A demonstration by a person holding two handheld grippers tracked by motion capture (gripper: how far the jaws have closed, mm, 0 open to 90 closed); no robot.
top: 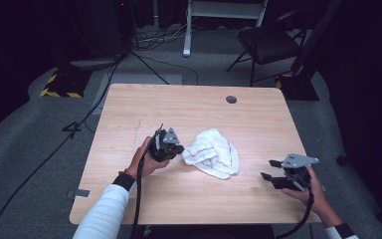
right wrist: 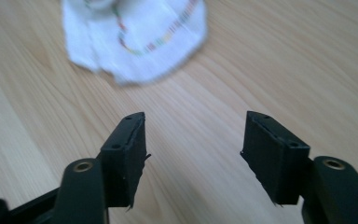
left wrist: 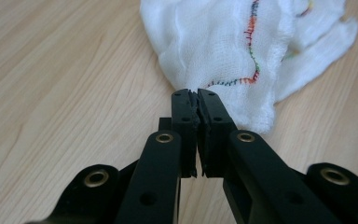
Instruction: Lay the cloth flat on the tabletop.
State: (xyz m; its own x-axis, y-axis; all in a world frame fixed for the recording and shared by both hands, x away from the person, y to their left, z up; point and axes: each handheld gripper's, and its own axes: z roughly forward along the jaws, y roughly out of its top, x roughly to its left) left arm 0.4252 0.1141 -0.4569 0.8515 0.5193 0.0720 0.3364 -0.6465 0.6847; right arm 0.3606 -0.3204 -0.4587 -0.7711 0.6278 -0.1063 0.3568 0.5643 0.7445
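Observation:
A crumpled white cloth (top: 213, 152) with multicoloured stitching lies near the middle of the wooden table (top: 179, 104). My left gripper (top: 178, 149) is at the cloth's left edge. In the left gripper view the cloth (left wrist: 223, 42) has its near corner pinched between the jaws of that gripper (left wrist: 196, 97), which is shut on it. My right gripper (top: 269, 169) is held to the right of the cloth, near the table's front right, and points towards it. In the right gripper view this gripper (right wrist: 193, 128) stands open with bare wood between its jaws, and the cloth (right wrist: 135, 42) lies ahead, apart from it.
A round cable hole (top: 231, 99) sits near the table's far edge. Beyond the table stand a dark chair (top: 268, 42) and a white frame (top: 189, 30). Cables (top: 94, 99) run across the grey floor at the left.

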